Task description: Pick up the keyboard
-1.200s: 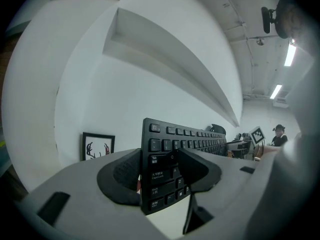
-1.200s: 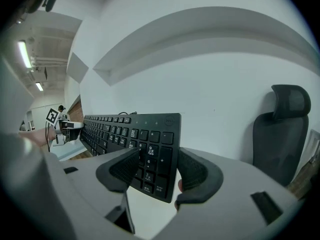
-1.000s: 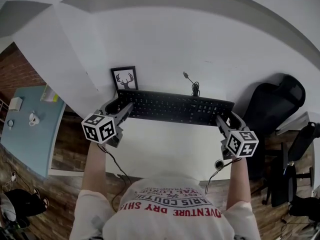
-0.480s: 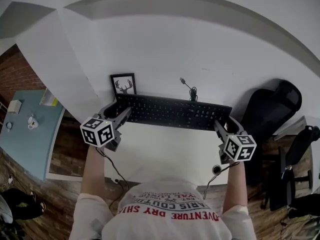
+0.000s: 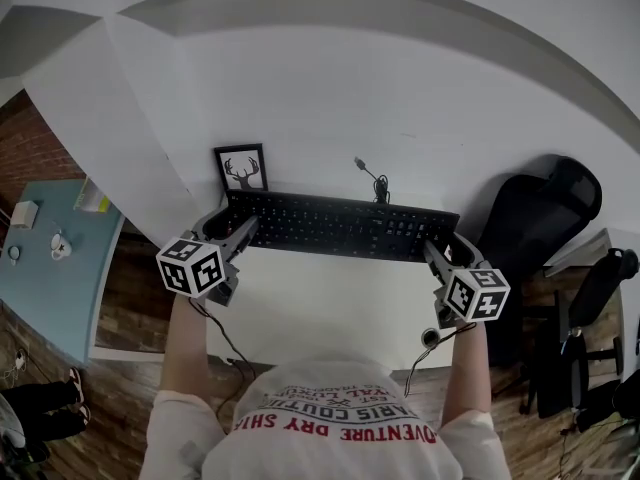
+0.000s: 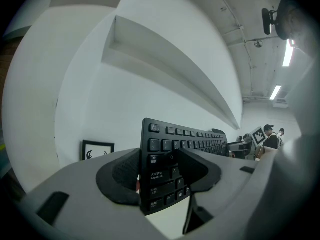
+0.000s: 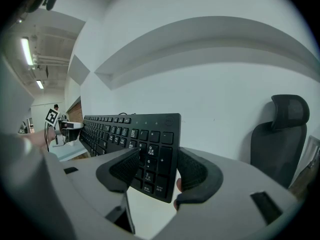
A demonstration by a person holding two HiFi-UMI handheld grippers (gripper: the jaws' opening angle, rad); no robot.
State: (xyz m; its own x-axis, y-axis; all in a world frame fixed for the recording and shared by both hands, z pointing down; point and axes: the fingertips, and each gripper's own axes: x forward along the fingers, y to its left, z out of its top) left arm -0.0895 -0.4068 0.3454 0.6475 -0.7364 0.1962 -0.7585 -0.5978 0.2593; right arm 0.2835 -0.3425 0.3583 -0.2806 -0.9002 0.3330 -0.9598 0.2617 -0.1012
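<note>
The black keyboard [image 5: 340,226] hangs across the head view, gripped at both ends above the white desk [image 5: 330,303]. My left gripper [image 5: 236,232] is shut on its left end; in the left gripper view the two pads press the keyboard's [image 6: 160,149] end from front and back, at my left gripper [image 6: 159,173]. My right gripper [image 5: 437,252] is shut on the right end; in the right gripper view the number-pad end of the keyboard [image 7: 145,144] sits between the pads of my right gripper [image 7: 156,173]. The keyboard cable [image 5: 376,181] trails behind with its plug free.
A small framed deer picture [image 5: 241,168] leans against the white wall just behind the keyboard's left end. A black office chair [image 5: 540,218] stands at the right. A blue table [image 5: 50,268] is at the far left. A cable hole [image 5: 431,339] sits near the desk's front right.
Both grippers and the keyboard have drifted slightly down and left in the head view. The grip on both ends is unchanged.
</note>
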